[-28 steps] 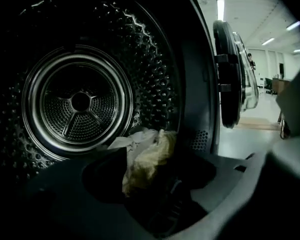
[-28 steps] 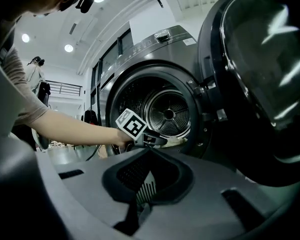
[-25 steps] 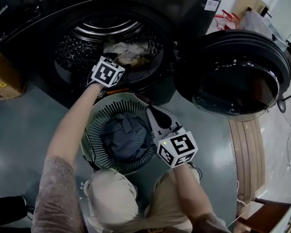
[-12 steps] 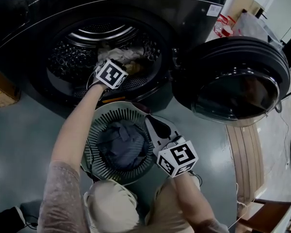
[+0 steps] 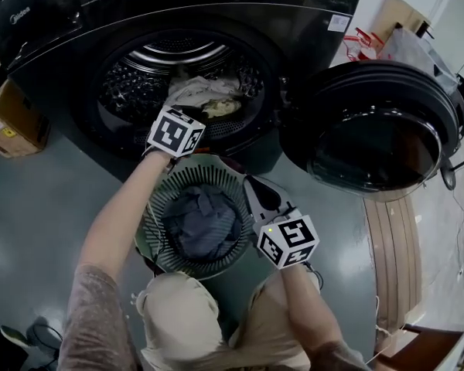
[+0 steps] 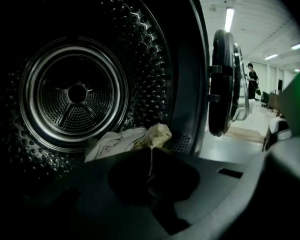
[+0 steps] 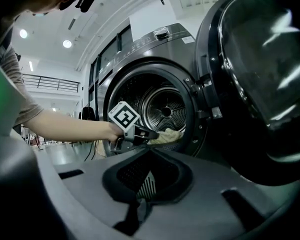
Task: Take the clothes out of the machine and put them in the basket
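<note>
In the machine (image 5: 309,22), low at the front of the drum (image 6: 75,94): a small heap of clothes, white cloth (image 6: 112,143) on the left, yellowish cloth (image 6: 159,134) on the right. Right at the tips of the left tongs (image 6: 151,153) and touching them, just inside the drum's lip.

Left tongs clenched, having just been closing. A thin pale edge pinched between the jaws, leading up into the yellowish cloth; probably a grip on that piece, though too dark there to be sure. Reaching over the basket (image 5: 158,207) into the drum mouth.

On the floor (image 5: 54,199), directly below the drum opening: the round slatted basket, with a grey-blue garment (image 5: 201,222) crumpled inside it. Below and behind the left tongs, close under the other pair.

As for the right tongs (image 7: 150,153): clenched too, tips together, nothing between them. Held over the basket's right rim, aimed at the open machine. Through the hollow between the fingers, only the basket's white slats.

To the right, the door (image 5: 375,126) swung wide open, apart from both tongs.
</note>
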Available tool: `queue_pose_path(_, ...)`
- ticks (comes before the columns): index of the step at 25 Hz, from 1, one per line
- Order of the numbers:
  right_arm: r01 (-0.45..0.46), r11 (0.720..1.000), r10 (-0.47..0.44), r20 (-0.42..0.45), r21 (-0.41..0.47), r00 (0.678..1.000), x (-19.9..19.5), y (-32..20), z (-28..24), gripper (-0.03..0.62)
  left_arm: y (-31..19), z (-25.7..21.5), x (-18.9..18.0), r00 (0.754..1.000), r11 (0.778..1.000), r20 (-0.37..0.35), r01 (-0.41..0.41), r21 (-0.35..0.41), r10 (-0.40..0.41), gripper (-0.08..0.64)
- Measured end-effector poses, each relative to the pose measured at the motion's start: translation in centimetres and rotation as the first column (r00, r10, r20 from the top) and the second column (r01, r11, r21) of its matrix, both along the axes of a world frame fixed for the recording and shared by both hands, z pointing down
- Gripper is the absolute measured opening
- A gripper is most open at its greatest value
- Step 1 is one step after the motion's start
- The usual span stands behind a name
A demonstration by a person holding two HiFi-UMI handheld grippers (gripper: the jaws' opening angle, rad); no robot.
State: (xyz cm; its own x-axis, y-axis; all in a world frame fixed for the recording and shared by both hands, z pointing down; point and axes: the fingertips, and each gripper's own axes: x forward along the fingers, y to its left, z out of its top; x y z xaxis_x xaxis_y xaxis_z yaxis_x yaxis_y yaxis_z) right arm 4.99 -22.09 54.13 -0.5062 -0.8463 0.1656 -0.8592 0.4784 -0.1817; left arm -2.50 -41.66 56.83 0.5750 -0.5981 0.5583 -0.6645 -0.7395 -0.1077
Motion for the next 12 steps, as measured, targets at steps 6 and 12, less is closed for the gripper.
queue_pose_path(6, 0.007, 1.0, -0.007, 0.011, 0.01, 1.0, 0.4, 0.3, -0.2, -0.003, 5.8, -3.3, -1.9, 0.991, 0.999, -0.127, 0.044, -0.015, -0.046, 0.011)
queue_pose_path(12, 0.003, 1.0, -0.003, 0.048, 0.0, 0.999, 1.4, 0.4, -0.2, -0.003, 12.1, -6.0, -3.1, 0.988, 0.999, -0.153, 0.029, -0.024, -0.032, 0.011)
